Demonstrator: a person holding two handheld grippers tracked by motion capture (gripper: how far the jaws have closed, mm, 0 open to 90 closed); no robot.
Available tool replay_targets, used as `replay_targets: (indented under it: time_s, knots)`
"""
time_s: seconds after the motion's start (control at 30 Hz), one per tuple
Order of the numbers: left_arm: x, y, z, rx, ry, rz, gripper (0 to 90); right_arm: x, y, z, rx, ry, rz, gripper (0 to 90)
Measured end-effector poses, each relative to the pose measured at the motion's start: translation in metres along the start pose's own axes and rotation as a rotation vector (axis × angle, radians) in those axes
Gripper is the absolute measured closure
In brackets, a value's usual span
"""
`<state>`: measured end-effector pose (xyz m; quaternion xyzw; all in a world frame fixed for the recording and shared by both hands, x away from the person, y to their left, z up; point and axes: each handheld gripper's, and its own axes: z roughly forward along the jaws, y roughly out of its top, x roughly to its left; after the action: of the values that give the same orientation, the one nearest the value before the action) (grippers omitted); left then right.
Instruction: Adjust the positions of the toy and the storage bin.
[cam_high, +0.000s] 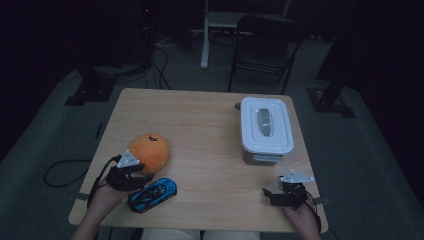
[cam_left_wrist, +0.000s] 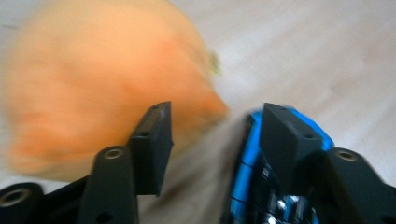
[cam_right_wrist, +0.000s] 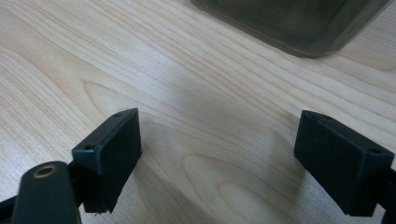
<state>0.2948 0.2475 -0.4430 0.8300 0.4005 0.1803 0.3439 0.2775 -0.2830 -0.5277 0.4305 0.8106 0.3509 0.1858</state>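
A dim room is surrounding a pale wooden desk (cam_high: 210, 115). At its near edge the left gripper (cam_left_wrist: 212, 135) is hovering with jaws spread between the blue toy car (cam_high: 152, 194) on its right and the orange plush (cam_high: 149, 150) on its left; the car's long axis is running diagonally. The right gripper (cam_high: 280, 195) is resting with jaws spread and empty, well apart. Farther back a lidded container (cam_high: 265, 127) is standing.

plush toy (cam_high: 148, 151) lies just behind the toy car (cam_high: 153, 194) at table (cam_high: 200, 125) left; lidded container (cam_high: 265, 129) right.
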Motion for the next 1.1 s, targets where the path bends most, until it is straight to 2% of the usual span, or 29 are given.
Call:
replay_targets:
  time_s: [0.03,0.1,0.2,0.23,0.27,0.33,0.37,0.43,0.47,0.53,0.6,0.7,0.8,0.87,0.93,0.97,1.07,1.1]
  knots:
    - [0.002,0.002,-0.002,-0.016,0.020,-0.001,36.4,0.000,0.000,0.000,0.000,0.001,0.000,14.5]
    - [0.009,0.008,-0.002,-0.023,0.043,-0.028,29.0,0.000,0.000,0.000,0.000,0.002,-0.001,14.5]
    - [0.022,0.015,0.002,-0.031,0.048,-0.076,25.8,0.000,0.000,0.000,0.000,0.002,-0.002,14.5]
    - [0.026,0.017,0.006,-0.024,0.061,-0.089,24.3,0.000,0.000,0.000,0.000,0.002,-0.002,14.5]
    - [0.030,0.019,0.009,-0.021,0.096,-0.122,18.7,0.000,0.000,0.000,0.001,0.002,-0.002,14.5]
    - [0.037,0.021,0.016,-0.013,0.088,-0.149,18.2,0.000,0.000,0.000,0.000,0.002,-0.002,14.5]
    - [0.040,0.022,0.020,-0.006,0.100,-0.155,18.2,0.000,0.000,0.000,0.000,0.002,-0.002,14.5]
    - [0.043,0.021,0.027,0.007,0.093,-0.157,18.2,0.000,0.000,0.000,0.000,0.003,-0.002,14.5]
    - [0.045,0.021,0.030,0.007,0.087,-0.160,18.2,0.000,0.000,0.000,0.000,0.002,-0.002,14.5]
    - [0.049,0.019,0.034,0.008,0.068,-0.192,18.1,0.000,0.000,0.000,0.001,0.003,-0.003,14.5]
    - [0.051,0.018,0.037,0.024,0.055,-0.200,18.0,0.000,0.000,0.000,0.001,0.003,-0.004,14.5]
    - [0.052,0.015,0.043,0.061,0.039,-0.183,15.1,0.000,0.000,0.000,0.001,0.003,-0.003,14.5]
    - [0.053,0.012,0.047,0.074,0.054,-0.172,15.3,0.000,0.000,0.000,0.000,0.003,-0.004,14.5]
    - [0.052,0.011,0.047,0.080,0.065,-0.151,17.6,0.000,0.000,0.000,0.001,0.003,-0.004,14.6]
    - [0.050,0.011,0.045,0.080,0.071,-0.126,25.2,0.000,0.000,0.000,0.001,0.003,-0.004,14.5]
    - [0.049,0.012,0.043,0.075,0.076,-0.119,34.2,0.000,0.000,0.000,0.001,0.004,-0.003,14.6]
    - [0.045,0.013,0.036,0.041,0.089,-0.102,51.6,0.000,0.000,0.000,0.000,0.003,-0.002,14.7]
    - [0.044,0.013,0.033,0.036,0.097,-0.100,54.4,0.000,0.000,0.000,0.001,0.003,-0.001,14.8]
